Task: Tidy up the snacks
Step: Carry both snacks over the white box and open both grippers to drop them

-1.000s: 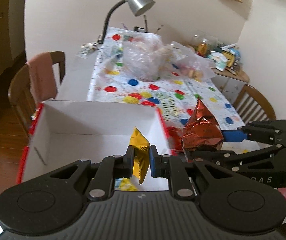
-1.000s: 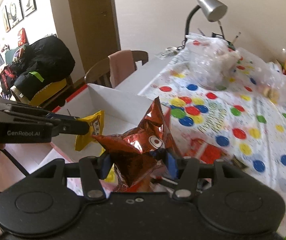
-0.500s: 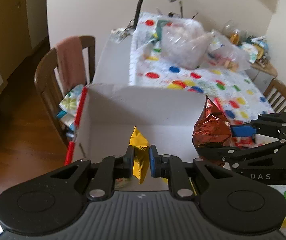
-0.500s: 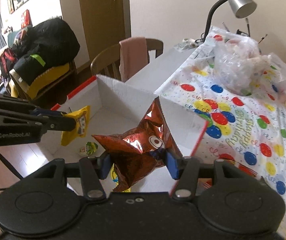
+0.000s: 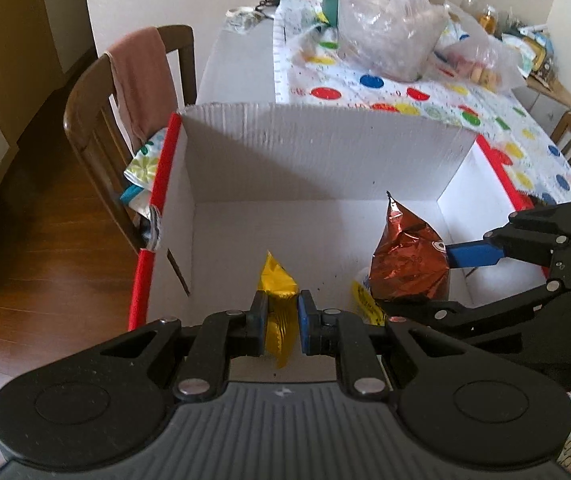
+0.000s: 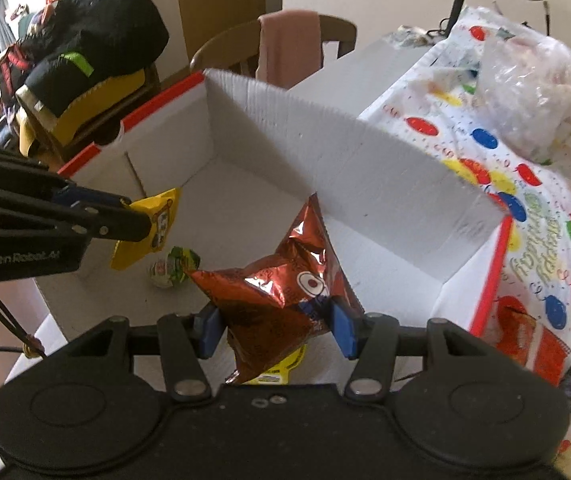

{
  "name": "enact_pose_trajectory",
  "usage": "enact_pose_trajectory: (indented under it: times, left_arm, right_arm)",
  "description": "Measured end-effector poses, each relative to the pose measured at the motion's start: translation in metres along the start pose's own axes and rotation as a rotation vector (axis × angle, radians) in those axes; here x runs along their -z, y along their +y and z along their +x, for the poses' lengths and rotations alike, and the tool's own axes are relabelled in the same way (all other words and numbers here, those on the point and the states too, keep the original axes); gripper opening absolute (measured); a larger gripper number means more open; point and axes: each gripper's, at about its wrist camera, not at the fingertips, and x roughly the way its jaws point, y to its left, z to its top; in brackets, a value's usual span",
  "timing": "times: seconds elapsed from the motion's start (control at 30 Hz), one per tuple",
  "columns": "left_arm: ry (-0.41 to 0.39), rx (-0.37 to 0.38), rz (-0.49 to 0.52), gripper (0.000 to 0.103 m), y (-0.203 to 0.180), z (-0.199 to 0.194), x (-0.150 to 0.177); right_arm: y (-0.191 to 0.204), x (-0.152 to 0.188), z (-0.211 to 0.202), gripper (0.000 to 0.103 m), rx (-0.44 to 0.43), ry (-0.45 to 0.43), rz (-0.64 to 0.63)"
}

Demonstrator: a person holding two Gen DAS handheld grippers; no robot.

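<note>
Pinching a small yellow snack packet [image 5: 279, 312], the left claw [image 5: 279, 326] hangs over the white cardboard box [image 5: 325, 152] on the tabletop [image 5: 241, 68], while the right claw [image 6: 275, 328] squeezes a shiny red-brown chip bag [image 6: 281, 292] over it too.

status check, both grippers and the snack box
Left gripper shut on yellow packet. Right gripper shut on red foil bag. Both over white box; nothing blocking.

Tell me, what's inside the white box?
On the floor of the white box lies a small round green-topped snack and a yellow packet, mostly hidden under the held red foil bag.
</note>
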Motion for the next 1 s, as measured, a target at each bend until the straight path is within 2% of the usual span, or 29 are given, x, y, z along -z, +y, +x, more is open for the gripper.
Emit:
enact_pose_trajectory:
  times: [0.2,0.57,0.77,1.0]
  left_arm:
    - [0.050,0.014,0.011,0.015,-0.003,0.010,0.004]
    - [0.064,0.003,0.018,0.015,-0.009,0.012,0.003]
    - [0.050,0.002,0.011,0.016,-0.011,0.006,0.003]
    - [0.013,0.010,0.002,0.022,-0.013,-0.012,0.003]
  right_arm:
    - [0.003,0.004,0.009,0.053,0.007,0.035,-0.009]
    - [0.003,0.006,0.009,0.061,0.003,0.039,0.014]
    - [0.000,0.006,-0.004,0.064,-0.007,0.003,0.032]
    - [-0.007,0.008,-0.025,0.073,-0.017,-0.050,0.064]
